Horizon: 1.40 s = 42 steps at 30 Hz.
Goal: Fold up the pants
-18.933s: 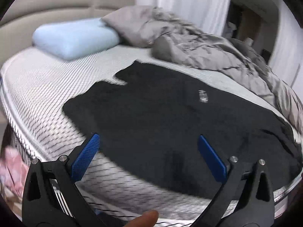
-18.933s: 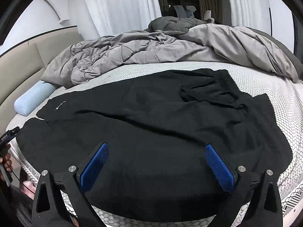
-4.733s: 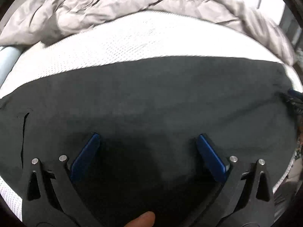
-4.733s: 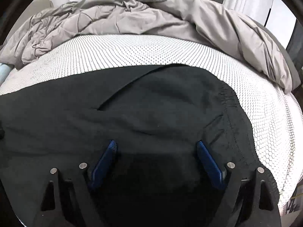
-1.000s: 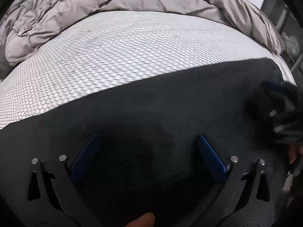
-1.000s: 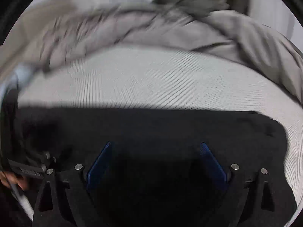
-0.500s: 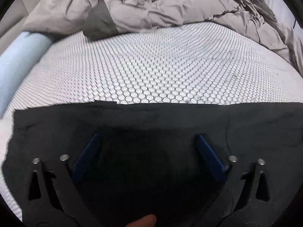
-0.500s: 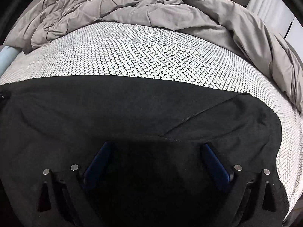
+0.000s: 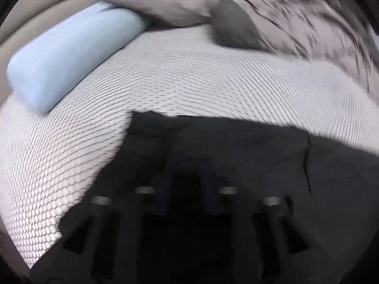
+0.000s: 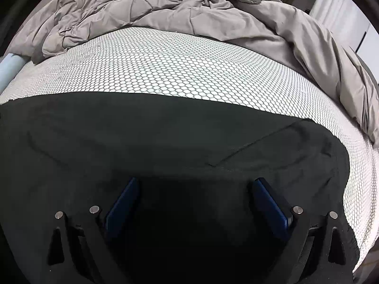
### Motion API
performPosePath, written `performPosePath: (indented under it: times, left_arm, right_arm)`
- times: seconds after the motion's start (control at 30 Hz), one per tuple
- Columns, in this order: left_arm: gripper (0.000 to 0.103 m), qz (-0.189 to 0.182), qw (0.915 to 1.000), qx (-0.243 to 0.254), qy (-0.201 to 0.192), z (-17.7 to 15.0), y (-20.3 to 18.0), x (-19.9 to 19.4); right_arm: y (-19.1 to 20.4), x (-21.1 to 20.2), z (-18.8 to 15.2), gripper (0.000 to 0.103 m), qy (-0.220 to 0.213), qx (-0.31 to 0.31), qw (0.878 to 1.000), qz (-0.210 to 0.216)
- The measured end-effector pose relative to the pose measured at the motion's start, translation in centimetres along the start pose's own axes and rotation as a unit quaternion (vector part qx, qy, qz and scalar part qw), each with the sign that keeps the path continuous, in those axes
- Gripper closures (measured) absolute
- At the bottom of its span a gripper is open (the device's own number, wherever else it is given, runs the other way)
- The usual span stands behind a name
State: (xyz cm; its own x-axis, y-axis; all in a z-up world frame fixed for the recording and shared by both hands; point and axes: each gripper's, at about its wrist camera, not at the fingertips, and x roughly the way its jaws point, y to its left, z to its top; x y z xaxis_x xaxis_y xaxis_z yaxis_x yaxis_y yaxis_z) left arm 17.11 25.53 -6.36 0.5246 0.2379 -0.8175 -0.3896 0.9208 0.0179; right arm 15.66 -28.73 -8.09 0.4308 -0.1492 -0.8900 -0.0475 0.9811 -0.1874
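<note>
**Black pants flat on the honeycomb bed cover**

Left wrist view is blurring: left gripper has just been closing, jaws clenched together over the black pants; can't tell if cloth's pinched. Blue pillow is lying beside.

Right wrist view: right gripper is hanging released above the pants, grey duvet is bunching behind on the bed cover. No readable writing.

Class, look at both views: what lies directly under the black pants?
The black fabric pants lie on the white honeycomb-patterned mattress cover. Whatever sits beneath their covered middle cannot be seen.
</note>
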Motion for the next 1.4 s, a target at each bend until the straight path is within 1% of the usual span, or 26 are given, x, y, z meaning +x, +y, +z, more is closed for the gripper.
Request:
performPosePath:
  times: [0.07,0.13,0.17,0.23,0.27,0.3,0.33,0.37,0.43,0.47,0.53,0.6,0.67,0.73,0.8,0.87,0.9,0.93,0.97,1.0,1.07,1.13,1.23,1.3,1.37,1.4]
  left_arm:
    - [0.099,-0.012,0.9998,-0.014,-0.011,0.0,0.8,-1.7]
    - [0.098,-0.043,0.9984,-0.008,-0.036,-0.6,0.9,-3.8]
    - [0.096,-0.071,0.9966,0.012,-0.041,-1.3,0.4,-4.9]
    - [0.084,-0.105,0.9915,0.063,-0.043,-2.6,-1.0,-5.9]
    - [0.076,-0.102,0.9904,0.084,-0.041,-3.3,-1.6,-5.8]
    - [0.076,-0.072,0.9921,0.098,-0.028,-3.8,-1.8,-4.7]
    - [0.075,-0.043,0.9944,0.096,-0.01,-4.1,-1.5,-3.2]
    - [0.074,-0.037,0.996,0.081,-0.004,-4.2,-0.6,-2.2]
    - [0.076,-0.045,0.998,0.043,-0.008,-3.9,1.2,-2.3]
    - [0.083,-0.039,0.9988,0.027,-0.008,-3.6,1.9,-2.7]
    - [0.086,-0.031,0.9994,0.003,-0.018,-3.3,2.9,-3.8]
    - [0.085,-0.039,0.9987,-0.002,-0.032,-3.6,2.2,-5.7]
    - [0.085,-0.077,0.9958,0.013,-0.048,-4.4,0.1,-8.3]
    - [0.073,-0.133,0.9879,0.049,-0.061,-6.1,-4.1,-11.0]
    - [0.038,-0.186,0.977,0.089,-0.053,-8.3,-9.2,-12.7]
    - [0.033,-0.231,0.9633,0.134,-0.026,-10.3,-14.9,-12.5]
    - [0.033,-0.261,0.9499,0.172,-0.005,-11.7,-18.1,-12.3]
    - [0.033,-0.273,0.9396,0.207,0.008,-12.8,-20.3,-12.1]
    - [0.033,-0.265,0.9365,0.23,0.008,-14.0,-22.1,-12.0]
    - [0.032,-0.253,0.9373,0.24,0.003,-15.1,-23.7,-12.2]
    - [0.029,-0.23,0.934,0.273,-0.013,-16.4,-25.1,-11.8]
    - [0.028,-0.246,0.9339,0.259,-0.011,-16.3,-24.6,-11.3]
    - [0.026,-0.235,0.9423,0.239,-0.007,-16.2,-21.5,-11.0]
    - [0.026,-0.239,0.9438,0.228,-0.005,-15.5,-20.3,-10.4]
    - [0.026,-0.238,0.9444,0.227,-0.006,-15.4,-18.4,-10.6]
    - [0.025,-0.235,0.9445,0.23,-0.007,-14.9,-18.7,-10.2]
  right_arm:
    - [-0.3,0.0,-0.1,0.005,0.0,0.004,1.0,-0.005]
    - [-0.4,-0.2,-0.2,0.005,0.0,0.005,1.0,-0.008]
    - [-0.4,-0.2,-0.2,0.005,-0.001,0.004,1.0,-0.008]
    - [-0.2,-0.6,-0.3,0.005,-0.005,0.001,1.0,-0.007]
    - [-0.1,-0.8,-0.3,0.005,-0.007,0.0,1.0,-0.005]
    - [0.1,-1.0,-0.3,0.005,-0.011,-0.002,1.0,-0.001]
    - [0.5,-1.6,-0.3,0.005,-0.022,-0.007,1.0,0.01]
    - [0.8,-2.1,-0.3,0.005,-0.032,-0.012,0.999,0.019]
    - [1.7,-3.0,-0.4,0.005,-0.051,-0.025,0.997,0.045]
    - [2.1,-3.4,-0.5,0.005,-0.055,-0.031,0.996,0.056]
    - [3.0,-4.0,-0.9,0.005,-0.062,-0.046,0.994,0.073]
    - [3.8,-4.4,-1.2,0.005,-0.065,-0.056,0.993,0.081]
    - [4.6,-4.8,-1.6,0.005,-0.065,-0.062,0.992,0.094]
    - [6.0,-5.5,-2.0,0.005,-0.072,-0.079,0.988,0.115]
    - [7.3,-5.9,-2.1,0.005,-0.074,-0.092,0.984,0.132]
    - [9.2,-6.3,-2.2,0.004,-0.076,-0.099,0.979,0.161]
    - [10.5,-6.3,-2.3,0.004,-0.073,-0.103,0.975,0.184]
    - [11.3,-6.2,-2.4,0.004,-0.07,-0.109,0.972,0.198]
    - [12.7,-6.0,-2.7,0.004,-0.063,-0.124,0.968,0.21]
    - [13.8,-5.8,-3.1,0.004,-0.055,-0.14,0.967,0.205]
    - [15.4,-5.3,-4.6,0.005,-0.046,-0.199,0.965,0.167]
    - [14.3,-5.7,-5.8,0.005,-0.055,-0.226,0.959,0.159]
    - [8.1,-5.8,-7.2,0.004,-0.032,-0.204,0.967,0.149]
    - [2.4,-5.6,-8.7,0.003,-0.026,-0.176,0.979,0.096]
    - [-3.8,-5.1,-10.1,0.003,-0.014,-0.119,0.992,0.039]
    - [-6.0,-5.0,-10.5,0.004,-0.013,-0.09,0.995,0.028]
